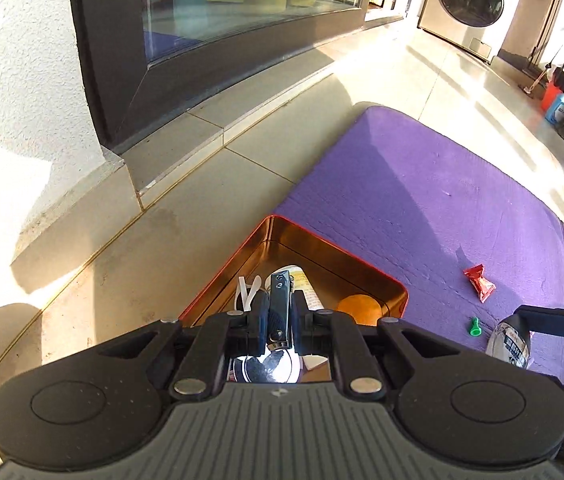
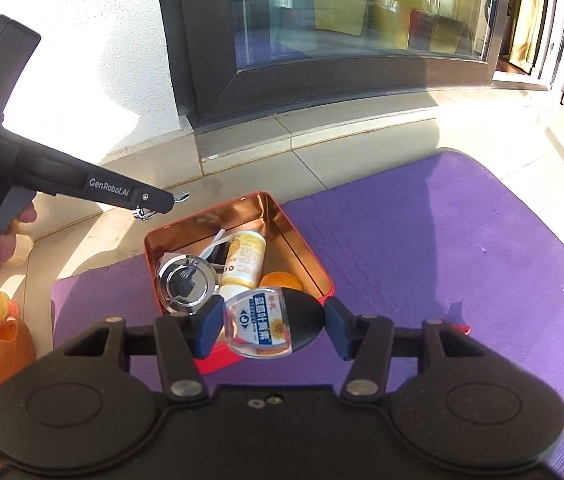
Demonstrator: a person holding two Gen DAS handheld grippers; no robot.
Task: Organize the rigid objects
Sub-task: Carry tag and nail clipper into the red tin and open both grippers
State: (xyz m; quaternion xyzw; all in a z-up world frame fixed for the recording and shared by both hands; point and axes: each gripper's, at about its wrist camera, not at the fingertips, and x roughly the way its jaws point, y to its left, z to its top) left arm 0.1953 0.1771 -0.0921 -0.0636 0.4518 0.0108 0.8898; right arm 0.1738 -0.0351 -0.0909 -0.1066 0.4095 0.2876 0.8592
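Between the blue pads of your right hand-held gripper (image 2: 267, 326) sits a small clear bottle (image 2: 259, 326) with a blue label and a dark cap, lying crosswise; the left pad touches it, but the right pad looks to stand just off the cap, so I cannot tell whether the grip is firm. It hangs over the near rim of the red tin (image 2: 324, 280), which rests on the purple mat (image 2: 462, 240). Your left hand-held gripper (image 1: 277, 322) is pressed together on a slim black-and-chrome piece (image 1: 279, 300), held above the tin's inside. Already in the tin lie a yellow-labelled bottle (image 2: 243, 260), an orange round thing (image 2: 282, 280), a chrome disc (image 2: 185, 284) and some white strips (image 2: 215, 240). You seem to be at the placing step on both sides: each piece needs lowering into the tin and releasing. The bare floor of the tin lies beyond the orange thing, toward its far right corner, so carry the clear bottle forward past the near rim before letting go, or it may catch the wall and tip out onto the mat. Right of the tin, the mat is open, with only a red wrapper (image 1: 480, 282) and a small green piece (image 1: 474, 326) left to gather.
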